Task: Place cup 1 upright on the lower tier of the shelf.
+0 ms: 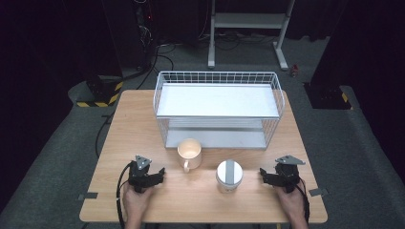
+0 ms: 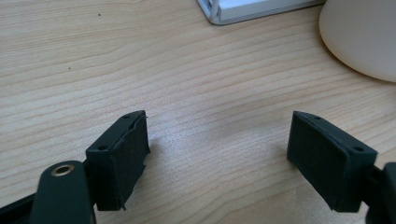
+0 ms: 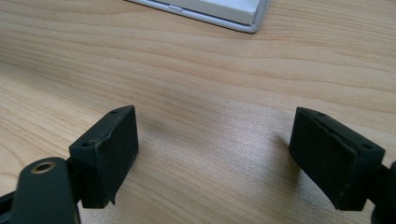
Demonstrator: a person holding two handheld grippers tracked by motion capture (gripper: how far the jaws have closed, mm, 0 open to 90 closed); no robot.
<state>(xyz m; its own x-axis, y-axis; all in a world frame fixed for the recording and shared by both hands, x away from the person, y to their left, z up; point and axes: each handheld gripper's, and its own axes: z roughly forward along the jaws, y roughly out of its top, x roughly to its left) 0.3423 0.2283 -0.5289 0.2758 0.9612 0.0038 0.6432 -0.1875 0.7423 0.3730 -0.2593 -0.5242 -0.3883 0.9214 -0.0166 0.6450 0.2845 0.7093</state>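
Cream ceramic mug [image 1: 189, 151] sits at two o'clock from my empty, spread left tongs [image 1: 161, 172]; right tongs [image 1: 262, 172] gape too, so I'd approach squarely.

Light wooden table [image 1: 143, 119] with pale grain, standing on grey carpeted floor [image 1: 57, 143]. White wire rack [image 1: 217, 107] toward the far middle of the tabletop, its solid lower shelf resting on the wood. Cream mug [image 1: 189, 152] just in front of the rack, handle turned toward the near edge. White lidded cup [image 1: 229, 175] near the mug's right, apart from it. Small grey tabs [image 1: 88, 195] at both near corners
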